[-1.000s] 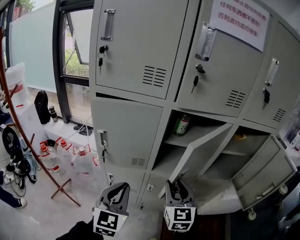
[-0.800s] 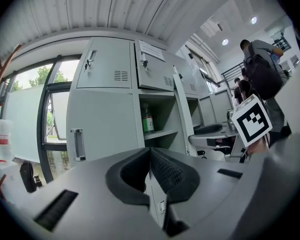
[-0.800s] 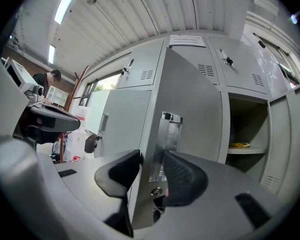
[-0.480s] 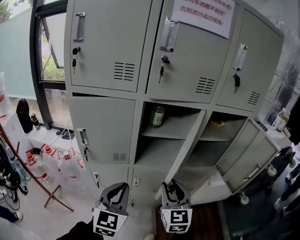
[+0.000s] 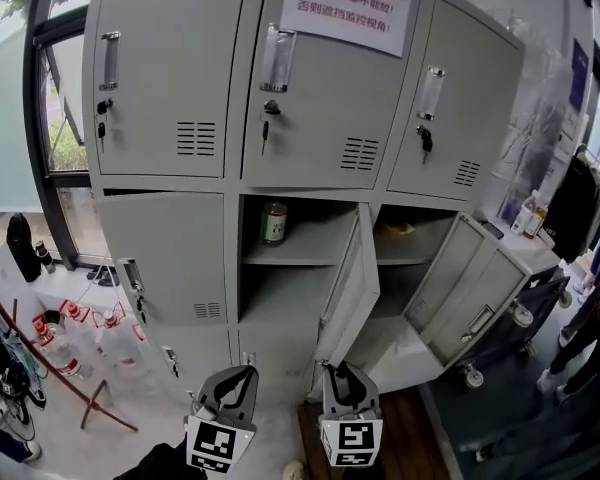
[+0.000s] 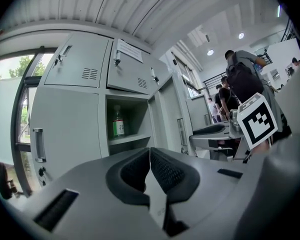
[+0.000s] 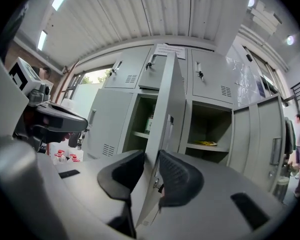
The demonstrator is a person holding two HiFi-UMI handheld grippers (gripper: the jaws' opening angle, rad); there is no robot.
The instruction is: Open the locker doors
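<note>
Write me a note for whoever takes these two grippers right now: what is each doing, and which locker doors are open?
Left gripper: shut, empty.
Right gripper: its jaws have just been closing, and they now pinch the low edge of the middle door.
Done: the middle door stands about half open; the right door beside it is wide open.
Left: the left door in that row and the top doors are closed. Pull the middle door fully out first, then go on to those.
</note>
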